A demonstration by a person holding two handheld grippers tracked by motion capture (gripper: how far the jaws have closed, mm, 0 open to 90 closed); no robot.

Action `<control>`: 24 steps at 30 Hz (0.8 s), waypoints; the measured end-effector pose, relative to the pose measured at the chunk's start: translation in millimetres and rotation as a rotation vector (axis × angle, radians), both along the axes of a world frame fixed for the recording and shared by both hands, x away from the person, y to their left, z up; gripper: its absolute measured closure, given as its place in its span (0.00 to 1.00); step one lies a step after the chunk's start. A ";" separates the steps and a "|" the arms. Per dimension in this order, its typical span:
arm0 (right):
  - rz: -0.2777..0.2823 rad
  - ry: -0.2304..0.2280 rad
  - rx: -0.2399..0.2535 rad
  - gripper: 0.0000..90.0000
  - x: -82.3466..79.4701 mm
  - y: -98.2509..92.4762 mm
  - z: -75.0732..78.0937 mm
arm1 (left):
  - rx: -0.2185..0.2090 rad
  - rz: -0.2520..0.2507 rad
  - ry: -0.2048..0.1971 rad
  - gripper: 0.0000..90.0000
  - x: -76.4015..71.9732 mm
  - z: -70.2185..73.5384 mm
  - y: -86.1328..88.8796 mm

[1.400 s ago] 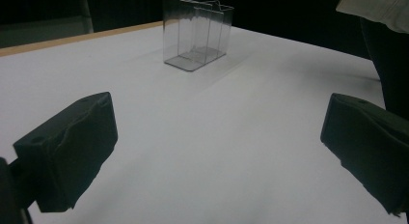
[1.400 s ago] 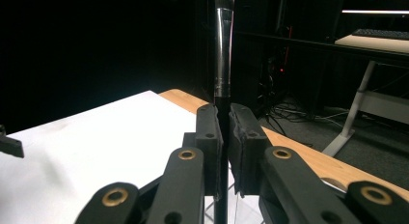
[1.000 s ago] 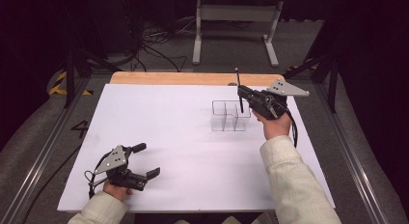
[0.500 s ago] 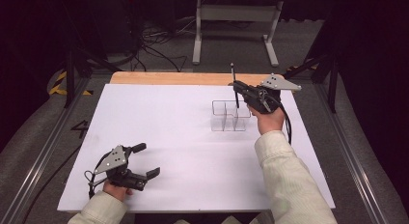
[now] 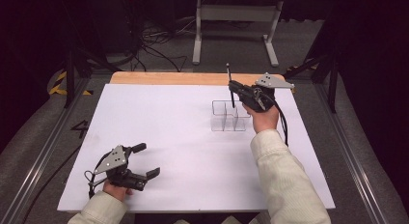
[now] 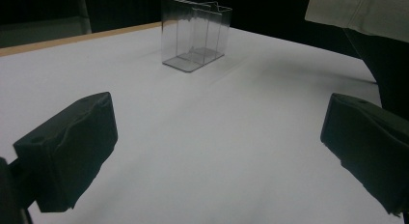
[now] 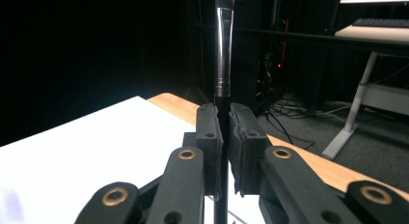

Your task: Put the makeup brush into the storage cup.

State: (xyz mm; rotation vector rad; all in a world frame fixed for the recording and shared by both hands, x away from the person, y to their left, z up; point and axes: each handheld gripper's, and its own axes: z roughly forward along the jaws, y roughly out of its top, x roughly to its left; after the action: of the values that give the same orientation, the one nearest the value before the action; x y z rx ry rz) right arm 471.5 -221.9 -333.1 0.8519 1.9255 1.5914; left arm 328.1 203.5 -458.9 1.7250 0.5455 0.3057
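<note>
A thin black brush (image 5: 230, 86) with a silver ferrule (image 7: 222, 50) stands upright, pinched between the pads of my right gripper (image 5: 237, 92). That gripper hovers over the far side of a clear plastic organizer box (image 5: 229, 116) with several compartments, and the brush's lower end reaches down toward the box's back compartment. In the right gripper view the brush (image 7: 222, 103) rises between the two black jaws, with my right gripper (image 7: 222, 137) shut on it. My left gripper (image 5: 143, 160) rests open near the table's front left corner with nothing between its fingers. From the left gripper view the box (image 6: 195, 32) stands far ahead, beyond my left gripper (image 6: 217, 151).
A white sheet (image 5: 164, 137) covers the table, with a wooden strip (image 5: 164, 78) showing at its far edge. Beyond the table are a white desk frame (image 5: 236, 21) and cables on a grey floor. The person's right sleeve (image 5: 284, 180) crosses the table's right part.
My right gripper has shifted left and slightly down with the brush, from the box's right side to over its far edge. The left gripper has stayed put.
</note>
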 end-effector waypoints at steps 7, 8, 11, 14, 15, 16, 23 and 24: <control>-0.016 -0.011 -0.005 0.92 2.0 1.4 -13.2 | -0.001 -0.001 0.001 0.00 0.0 0.0 0.1; -0.018 -0.006 -0.003 0.92 2.5 1.1 -14.7 | -0.001 0.000 0.001 0.00 0.0 0.0 0.1; -0.021 0.001 -0.002 0.92 3.6 0.8 -17.9 | -0.004 0.000 0.004 0.00 -0.3 -0.1 -0.1; -0.025 -0.002 0.000 0.93 3.7 0.4 -22.2 | -0.004 -0.001 0.004 0.00 -0.2 -0.1 -0.1; -0.029 0.002 -0.004 0.93 4.4 0.3 -24.1 | -0.004 -0.001 0.003 0.00 -0.2 -0.1 -0.1; -0.033 0.005 -0.010 0.92 5.0 0.0 -25.5 | -0.004 0.000 0.003 0.00 -0.3 -0.1 -0.2; -0.041 0.025 -0.012 0.92 6.6 -1.6 -34.2 | -0.001 0.001 -0.001 0.00 0.0 -0.1 -0.2; -0.042 0.034 -0.014 0.92 6.6 -2.0 -35.3 | -0.001 0.000 -0.002 0.00 0.0 -0.1 -0.2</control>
State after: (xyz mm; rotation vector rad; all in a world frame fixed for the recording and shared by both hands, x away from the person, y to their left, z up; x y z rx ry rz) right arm 478.1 -223.9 -368.4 0.9137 1.9270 1.5466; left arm 328.1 203.3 -459.0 1.7238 0.5443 0.3074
